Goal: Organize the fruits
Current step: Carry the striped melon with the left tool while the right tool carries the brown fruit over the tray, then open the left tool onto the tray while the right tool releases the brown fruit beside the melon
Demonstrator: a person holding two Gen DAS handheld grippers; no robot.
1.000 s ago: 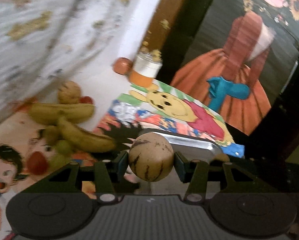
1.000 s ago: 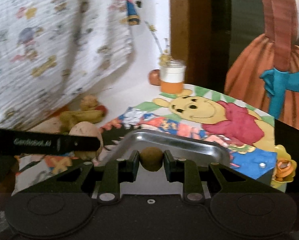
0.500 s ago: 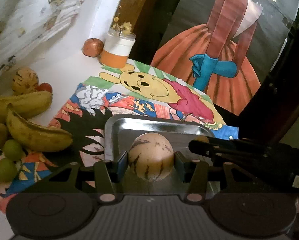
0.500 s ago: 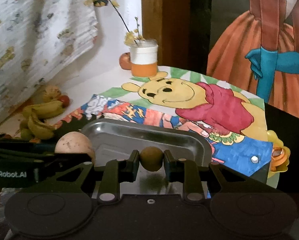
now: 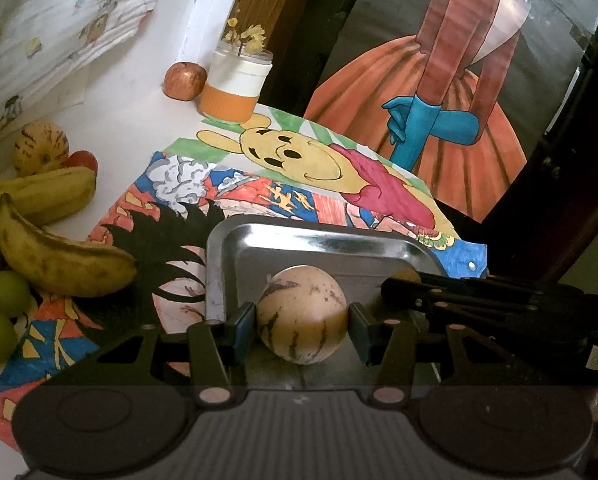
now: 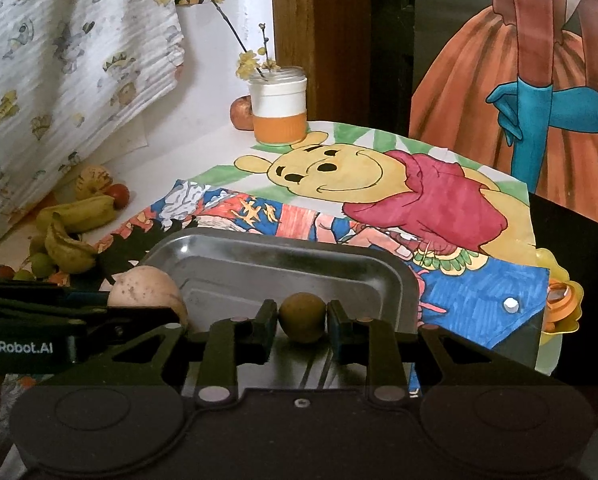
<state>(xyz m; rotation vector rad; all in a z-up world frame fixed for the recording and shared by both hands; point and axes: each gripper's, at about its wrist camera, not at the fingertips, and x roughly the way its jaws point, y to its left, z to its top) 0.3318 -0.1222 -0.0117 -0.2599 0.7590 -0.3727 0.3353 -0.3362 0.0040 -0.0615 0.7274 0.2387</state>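
**Left wrist view.** The striped round fruit (image 5: pixel 302 312) is pinched by the left tongs (image 5: pixel 302 318), one pad on each flank at its widest part. It is held low over the near part of the metal tray (image 5: pixel 299 246), which lies on coloured drawings on the table (image 5: pixel 131 120). Whether the fruit's underside touches the tray floor cannot be told. The fruit is judged fairly heavy for its size, with a smooth, taut skin that could slide, and flesh that would bruise under a hard squeeze. A hold across the middle, as shown, is the soundest one, since nearer the top or bottom the curve would push the pads off. Being round, it may roll once let go. More fruit, among it bananas (image 5: pixel 59 264), is heaped on the table well to the left of the tray.

**Right wrist view.** A small brownish-green fruit (image 6: pixel 302 317) is gripped by the right tongs (image 6: pixel 302 316), which are nearly pressed together, with the pads against its two sides. It is held just above the tray floor, beside the striped fruit. It is judged light and firm, so little pressure should be needed. Its small size leaves little margin, so the pads are best kept centred on it.
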